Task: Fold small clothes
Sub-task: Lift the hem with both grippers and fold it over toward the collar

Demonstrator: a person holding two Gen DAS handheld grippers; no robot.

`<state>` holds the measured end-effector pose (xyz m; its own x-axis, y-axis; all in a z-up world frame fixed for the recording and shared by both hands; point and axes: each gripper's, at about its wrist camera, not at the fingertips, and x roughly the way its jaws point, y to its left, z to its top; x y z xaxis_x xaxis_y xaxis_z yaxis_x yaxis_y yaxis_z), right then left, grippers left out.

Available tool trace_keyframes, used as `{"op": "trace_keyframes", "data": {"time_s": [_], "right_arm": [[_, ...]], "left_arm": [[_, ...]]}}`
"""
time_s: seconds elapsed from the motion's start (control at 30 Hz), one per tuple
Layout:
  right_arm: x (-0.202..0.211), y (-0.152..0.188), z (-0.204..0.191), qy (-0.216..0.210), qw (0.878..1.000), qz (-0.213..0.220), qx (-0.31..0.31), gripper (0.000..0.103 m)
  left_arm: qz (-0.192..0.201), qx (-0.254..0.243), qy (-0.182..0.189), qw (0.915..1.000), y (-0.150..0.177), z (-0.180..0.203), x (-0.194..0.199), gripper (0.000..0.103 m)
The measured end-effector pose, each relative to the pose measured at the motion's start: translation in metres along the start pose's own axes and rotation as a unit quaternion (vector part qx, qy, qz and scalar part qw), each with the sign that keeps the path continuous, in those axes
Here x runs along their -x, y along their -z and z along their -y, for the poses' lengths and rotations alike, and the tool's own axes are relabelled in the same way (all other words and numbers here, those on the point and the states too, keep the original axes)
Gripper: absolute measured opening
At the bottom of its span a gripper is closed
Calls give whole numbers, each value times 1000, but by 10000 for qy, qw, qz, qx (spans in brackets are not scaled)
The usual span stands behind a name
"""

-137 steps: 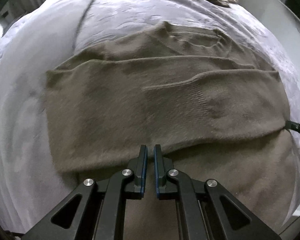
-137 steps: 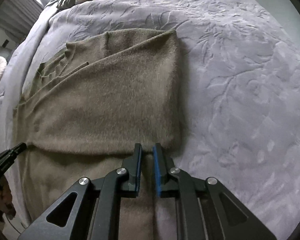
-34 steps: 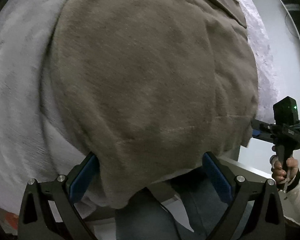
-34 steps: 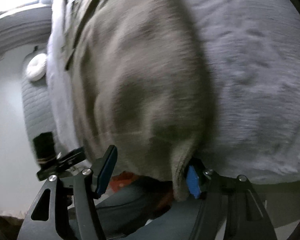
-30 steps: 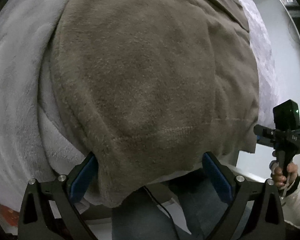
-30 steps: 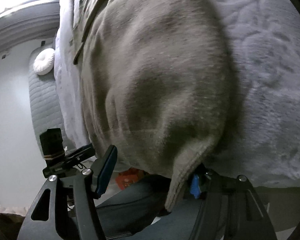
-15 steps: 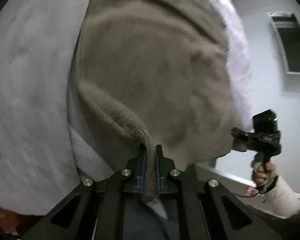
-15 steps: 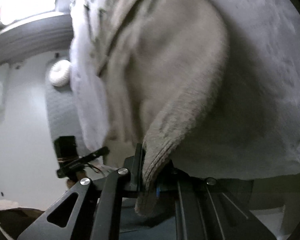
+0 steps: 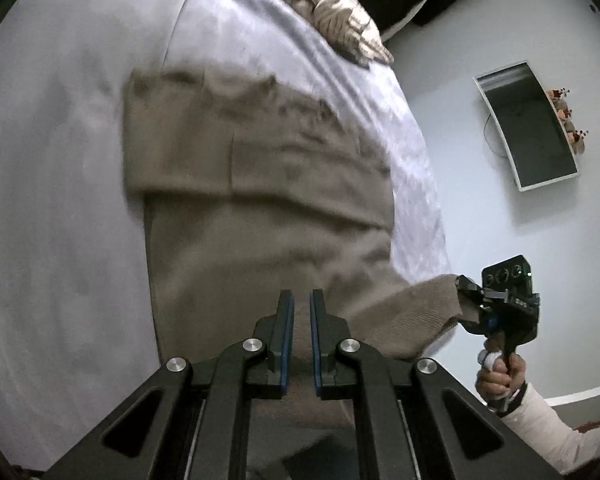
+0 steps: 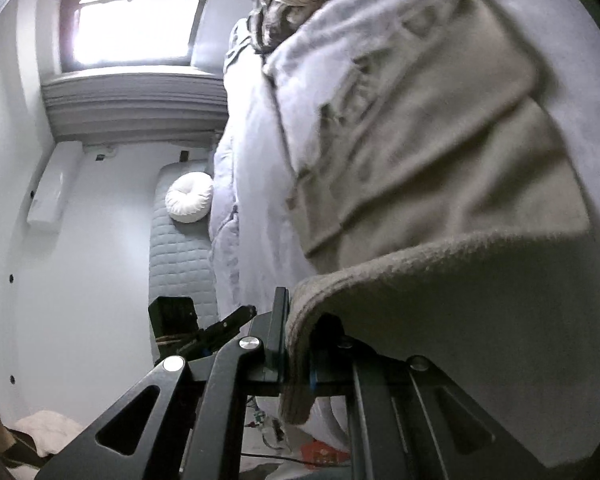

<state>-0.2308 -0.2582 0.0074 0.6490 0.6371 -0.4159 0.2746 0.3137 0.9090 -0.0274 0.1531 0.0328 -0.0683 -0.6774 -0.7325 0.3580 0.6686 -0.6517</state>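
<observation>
Here, from the left wrist, the left gripper (image 9: 299,312) has its fingers nearly together over the brown sweater (image 9: 260,208), seemingly pinching the hem below, ready to fold it up the bed (image 9: 60,160). From the right wrist, the right gripper (image 10: 298,344) is clamped on a hem corner draping between its fingers, confirmed only there.

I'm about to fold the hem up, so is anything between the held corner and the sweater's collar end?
Nothing visible does. The right tongs grip the sweater by its hem corner, and the cloth from there to the collar end lies bare. The knitted cushion sits further up the bed, apart from it.
</observation>
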Motion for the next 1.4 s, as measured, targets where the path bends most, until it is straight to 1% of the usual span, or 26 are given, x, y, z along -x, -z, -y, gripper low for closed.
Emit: {"op": "trace_keyframes", "data": {"time_s": [0.07, 0.13, 0.17, 0.2, 0.23, 0.3, 0.33, 0.37, 0.4, 0.43, 0.47, 0.5, 0.57, 0.73, 0.8, 0.83, 0.87, 0.9, 0.97, 1.03, 1.1, 1.13, 1.2, 1.27, 1.33, 1.4], "right_arm": [[-11, -11, -3, 37, 9999, -71, 92, 8], [-18, -26, -1, 80, 9997, -189, 122, 8], [-19, -31, 2, 64, 9996, -253, 104, 8], [-21, -35, 8, 35, 9994, -333, 49, 8], [-20, -37, 12, 27, 9992, -391, 4, 8], [-20, -39, 23, 16, 9987, -494, -125, 8], [-18, -38, 29, 11, 9984, -531, -197, 8], [-17, -37, 34, 5, 9982, -545, -259, 8], [-12, -35, 40, -3, 9979, -554, -338, 8], [-8, -32, 48, 7, 9975, -568, -432, 8], [-3, -29, 55, 51, 9969, -584, -521, 8], [1, -26, 62, 97, 9964, -591, -594, 8], [8, -23, 72, 161, 9956, -588, -713, 8], [18, -19, 87, 141, 9950, -545, -823, 8], [20, -17, 90, 129, 9949, -527, -848, 8], [20, -16, 92, 135, 9947, -516, -876, 8], [20, -16, 93, 139, 9946, -512, -893, 8], [19, -16, 94, 145, 9944, -511, -909, 8], [19, -14, 92, 164, 9947, -522, -870, 8], [18, -15, 89, 144, 9954, -519, -793, 8], [21, -17, 80, 62, 9963, -464, -717, 8], [21, -20, 74, 16, 9967, -423, -692, 8], [23, -29, 63, -145, 9977, -297, -599, 8], [24, -43, 51, -299, 9982, -158, -493, 8], [25, -60, 37, -415, 9985, -47, -364, 8], [23, -83, 21, -506, 9986, 31, -178, 8]], "left_arm": [[149, -84, -199, 9997, -22, 3, -6, 10], [231, -202, -497, 9983, -32, 6, -14, 9], [268, -385, -712, 9964, -34, 9, -15, 10], [290, -523, -1025, 9929, -33, 12, -17, 10], [257, -584, -1219, 9905, -31, 13, -20, 10], [-51, -696, -1556, 9854, -24, 11, -37, 11], [-144, -719, -1639, 9838, -21, 10, -44, 16], [-286, -786, -1782, 9804, -14, 8, -55, 36], [-318, -834, -1859, 9785, -11, 6, -62, 58], [-332, -905, -1987, 9753, -7, 5, -70, 62], [-361, -979, -2103, 9721, -3, 4, -79, 62], [-481, -1008, -2178, 9696, 0, 1, -88, 62], [-742, -920, -2196, 9684, 6, -9, -106, 62], [-1098, -888, -2244, 9642, 14, -24, -127, 62], [-1222, -867, -2158, 9649, 16, -29, -134, 60], [-1253, -878, -2127, 9651, 17, -28, -135, 54], [-1363, -950, -2038, 9648, 17, -27, -141, 28], [-1478, -999, -1955, 9643, 17, -25, -144, 8], [-1466, -1130, -1938, 9634, 18, -19, -145, 8], [-1352, -1178, -1861, 9660, 17, -12, -137, 8], [-1029, -1043, -1740, 9738, 11, -6, -112, 8], [-917, -1002, -1711, 9758, 7, -6, -104, 8], [-571, -909, -1609, 9811, -4, 0, -78, 8], [-193, -871, -1584, 9833, -19, 8, -54, 8], [144, -854, -1583, 9836, -36, 17, -39, 8], [492, -801, -1516, 9840, -58, 22, -24, 8]]}}
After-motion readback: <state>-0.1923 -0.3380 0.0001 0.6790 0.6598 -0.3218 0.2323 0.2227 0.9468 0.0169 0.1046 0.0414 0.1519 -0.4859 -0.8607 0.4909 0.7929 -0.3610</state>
